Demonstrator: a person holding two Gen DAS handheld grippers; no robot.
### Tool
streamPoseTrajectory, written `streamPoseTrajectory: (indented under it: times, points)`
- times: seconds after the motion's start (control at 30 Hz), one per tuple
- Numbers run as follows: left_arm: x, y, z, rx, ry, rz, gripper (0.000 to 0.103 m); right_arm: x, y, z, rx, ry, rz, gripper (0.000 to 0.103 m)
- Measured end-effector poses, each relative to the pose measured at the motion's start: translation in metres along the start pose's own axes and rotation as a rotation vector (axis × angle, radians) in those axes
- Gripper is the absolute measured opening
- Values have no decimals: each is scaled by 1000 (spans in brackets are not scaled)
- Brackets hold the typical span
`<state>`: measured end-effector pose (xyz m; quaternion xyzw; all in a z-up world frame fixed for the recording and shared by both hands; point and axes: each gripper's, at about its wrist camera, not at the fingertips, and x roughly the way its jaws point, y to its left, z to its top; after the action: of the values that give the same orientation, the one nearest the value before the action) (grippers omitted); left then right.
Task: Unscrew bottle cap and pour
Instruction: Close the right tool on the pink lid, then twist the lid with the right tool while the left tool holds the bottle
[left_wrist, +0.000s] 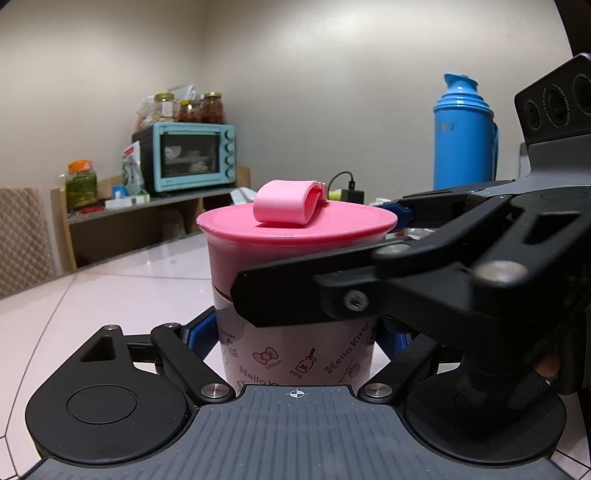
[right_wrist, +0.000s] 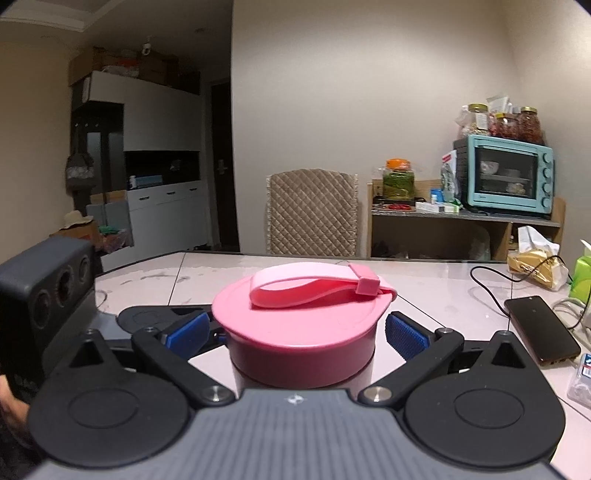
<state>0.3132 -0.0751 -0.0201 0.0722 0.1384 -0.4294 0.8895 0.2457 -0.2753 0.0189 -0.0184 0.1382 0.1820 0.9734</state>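
Note:
A pink Hello Kitty bottle (left_wrist: 295, 354) stands upright on the white table, topped by a wide pink cap (left_wrist: 295, 225) with a loop strap. My left gripper (left_wrist: 295, 339) is shut on the bottle's lower body, blue pads pressed on both sides. My right gripper (right_wrist: 295, 332) is at cap height, its blue pads (right_wrist: 406, 338) on either side of the cap (right_wrist: 295, 325) with small gaps, so it is open. The right gripper's arm also crosses the left wrist view (left_wrist: 406, 280) in front of the bottle.
A blue thermos (left_wrist: 463, 136) stands behind on the right. A phone (right_wrist: 541, 328) on a cable, a tissue pack (right_wrist: 535, 258) and a green box (right_wrist: 581, 277) lie at the table's right. A chair (right_wrist: 312, 212) and a shelf with a teal oven (right_wrist: 509, 177) stand beyond.

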Motion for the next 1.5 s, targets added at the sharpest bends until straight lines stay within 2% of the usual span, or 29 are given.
streamPoseTrajectory:
  times: [0.23,0.37,0.8,1.2,1.5]
  points:
    - [2,-4,-1,2,3,3,90,2,-1,-1,29,5,-41,95]
    - [3,0,-1,3,0,2,90,1,1,-2,26,3,-40,87]
    - [6,1,-2,5,-4,2,90,1,-2,-3,-19,-1,-8,86]
    - [7,3,-2,4,-4,1,89,4,-23,-2,-94,0,161,85]
    - [8,3,-2,4,-2,2,89,13,-56,5,-167,16,399,85]
